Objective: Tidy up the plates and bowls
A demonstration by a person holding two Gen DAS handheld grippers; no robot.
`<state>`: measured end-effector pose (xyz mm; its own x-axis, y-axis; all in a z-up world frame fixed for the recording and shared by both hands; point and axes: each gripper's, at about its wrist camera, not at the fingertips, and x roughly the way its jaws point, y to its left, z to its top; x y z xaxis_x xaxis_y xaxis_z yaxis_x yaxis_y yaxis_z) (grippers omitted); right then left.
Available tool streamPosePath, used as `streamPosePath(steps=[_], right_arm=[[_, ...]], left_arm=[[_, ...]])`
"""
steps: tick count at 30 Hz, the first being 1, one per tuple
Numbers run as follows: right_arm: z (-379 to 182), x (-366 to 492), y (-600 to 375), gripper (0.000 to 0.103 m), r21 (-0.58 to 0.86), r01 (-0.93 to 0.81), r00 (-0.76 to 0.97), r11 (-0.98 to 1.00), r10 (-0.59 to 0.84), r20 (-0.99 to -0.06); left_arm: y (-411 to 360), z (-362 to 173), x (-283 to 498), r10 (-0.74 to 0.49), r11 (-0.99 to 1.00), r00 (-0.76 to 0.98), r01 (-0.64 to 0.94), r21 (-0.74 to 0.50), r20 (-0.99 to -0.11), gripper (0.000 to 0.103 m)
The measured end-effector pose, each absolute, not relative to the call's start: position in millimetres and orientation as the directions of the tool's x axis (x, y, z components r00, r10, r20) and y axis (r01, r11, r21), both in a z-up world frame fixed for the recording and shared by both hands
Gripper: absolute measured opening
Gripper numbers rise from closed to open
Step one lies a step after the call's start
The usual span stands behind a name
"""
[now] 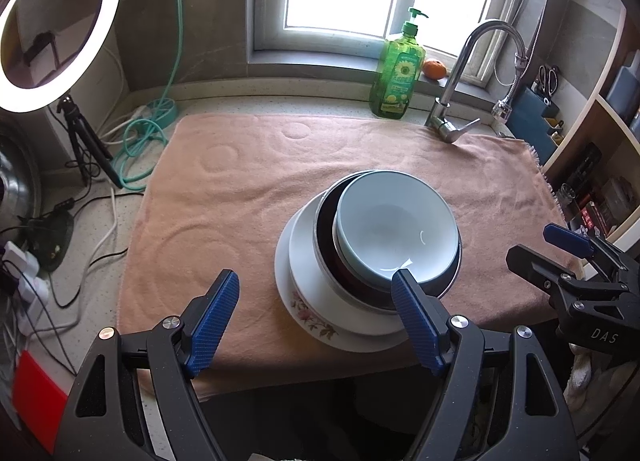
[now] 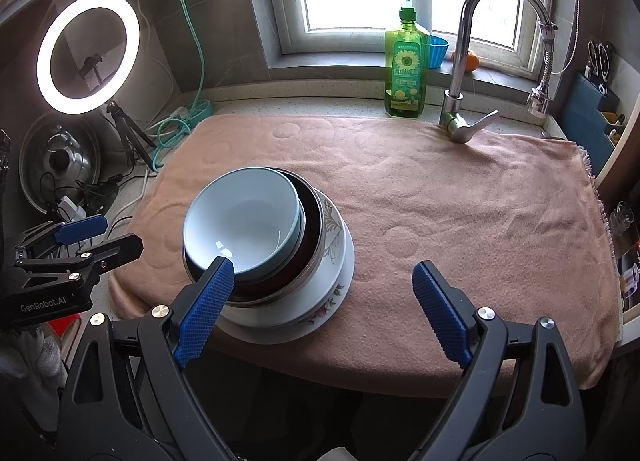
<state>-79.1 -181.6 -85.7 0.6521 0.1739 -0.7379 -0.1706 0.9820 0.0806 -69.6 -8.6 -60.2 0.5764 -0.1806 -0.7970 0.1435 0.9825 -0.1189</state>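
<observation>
A stack stands on the pink towel (image 1: 240, 201): a pale blue bowl (image 1: 396, 221) sits tilted inside a dark steel-rimmed bowl (image 1: 340, 261), on a white bowl (image 1: 308, 261), on a floral plate (image 1: 312, 313). The same pale blue bowl (image 2: 244, 221), dark bowl (image 2: 308, 233) and floral plate (image 2: 332, 297) show in the right wrist view. My left gripper (image 1: 316, 297) is open and empty in front of the stack. My right gripper (image 2: 324, 281) is open and empty near the stack's right side; it also shows in the left wrist view (image 1: 568, 249).
A green soap bottle (image 1: 396, 69), a faucet (image 1: 472, 77) and an orange (image 1: 434, 69) stand behind the towel. A ring light (image 1: 52, 25) on a tripod, cables and a pot lid (image 2: 60, 157) are at the left. Shelves (image 1: 592, 165) stand at the right.
</observation>
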Motion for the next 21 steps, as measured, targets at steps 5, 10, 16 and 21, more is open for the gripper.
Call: streamPosePath(steps=[5, 10, 16, 21], right_arm=[[-84.3, -78.2, -180.5, 0.093, 0.076, -0.17, 0.656, 0.982, 0.171, -0.736], [-84.3, -77.6, -179.3, 0.093, 0.075, -0.172, 0.655, 0.982, 0.171, -0.736], [-85.5, -75.9, -176.4, 0.093, 0.063, -0.184, 0.649, 0.981, 0.17, -0.741], [-86.5, -77.9, -176.1, 0.093, 0.061, -0.185, 0.651, 0.981, 0.169, -0.74]], left_arm=[[-9.6, -60.2, -70.1, -0.183, 0.982, 0.574, 0.147, -0.119, -0.798, 0.079], [-9.3, -59.0, -70.1, -0.181, 0.982, 0.577, 0.144, -0.118, -0.796, 0.079], [-9.0, -60.4, -70.0, -0.189, 0.981, 0.567, 0.136, -0.135, -0.802, 0.079], [-8.4, -60.1, -69.5, -0.202, 0.979, 0.568, 0.136, -0.151, -0.798, 0.079]])
